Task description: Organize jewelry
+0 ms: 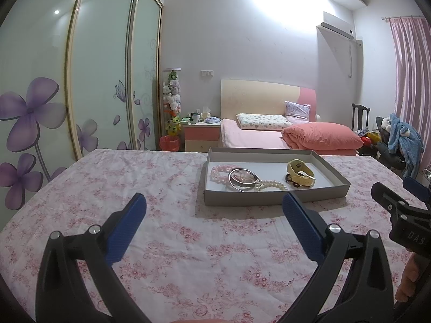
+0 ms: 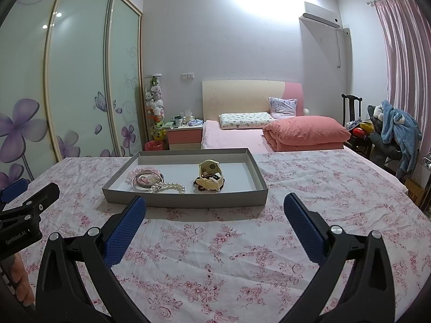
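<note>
A shallow grey box (image 1: 272, 198) (image 2: 186, 201) lies on the floral cloth. It holds a pink bead bracelet (image 1: 219, 172) (image 2: 142, 171), a silver bangle (image 1: 242, 179) (image 2: 146, 180), a white pearl string (image 1: 270, 185) (image 2: 168, 187) and a cream watch (image 1: 301, 176) (image 2: 210, 175), with a small dark item beside the watch. My left gripper (image 1: 214, 202) is open and empty, just short of the box's near wall. My right gripper (image 2: 215, 202) is open and empty at the box's near wall.
The floral tablecloth (image 1: 167, 242) (image 2: 242, 255) covers the surface. Beyond it stand a pink bed (image 1: 269, 137), a nightstand (image 1: 202, 134), sliding wardrobe doors (image 1: 94, 80) on the left, and a chair piled with clothes (image 1: 398, 140) on the right.
</note>
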